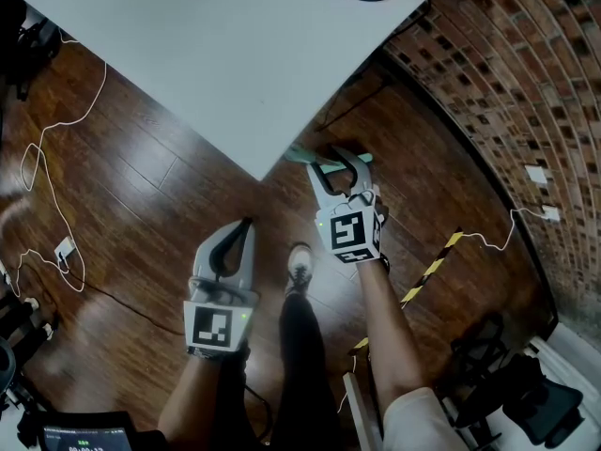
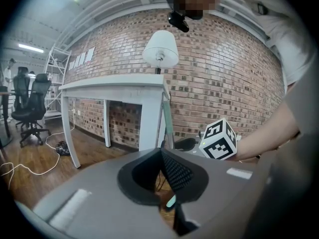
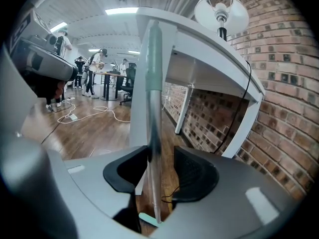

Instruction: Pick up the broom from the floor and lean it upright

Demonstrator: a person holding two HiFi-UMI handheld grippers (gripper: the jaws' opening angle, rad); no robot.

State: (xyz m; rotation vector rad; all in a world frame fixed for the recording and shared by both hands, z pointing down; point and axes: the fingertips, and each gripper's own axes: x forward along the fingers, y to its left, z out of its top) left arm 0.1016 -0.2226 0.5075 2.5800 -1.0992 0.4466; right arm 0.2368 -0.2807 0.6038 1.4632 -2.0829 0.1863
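Because the broom [image 3: 152, 108] already stands upright off the floor [image 1: 141, 186], its grey shaft rising through the lower middle of the right gripper view to a pale teal grip, the task looks almost finished. The lifting seems done, and the top of the handle appears to rest against the corner of the white bench [image 3: 199, 49]. What is left, as a judgement, is to draw the tool back without nudging the shaft and to check that the broom stays put by itself.

Nearest the camera, the right hand-held gripper [image 3: 160, 153] has its jaws spread wide. The shaft passes between them, close to the left-hand pad and clear of the right-hand one, so nothing is clamped. Whether the near pad brushes the shaft cannot be told. In the head view this hand-held gripper [image 1: 338, 163] sits right of centre, pointing at the bench corner, where a teal stretch of the handle [image 1: 305, 155] shows.

The left hand-held gripper [image 2: 162, 153] has its jaws closed together with nothing between them. It hangs lower and left of centre in the head view [image 1: 246, 225], well apart from the broom.

Farther off, a lamp [image 3: 222, 9] stands on the bench, and a brick wall [image 1: 526, 83] fills the upper right of the frame.
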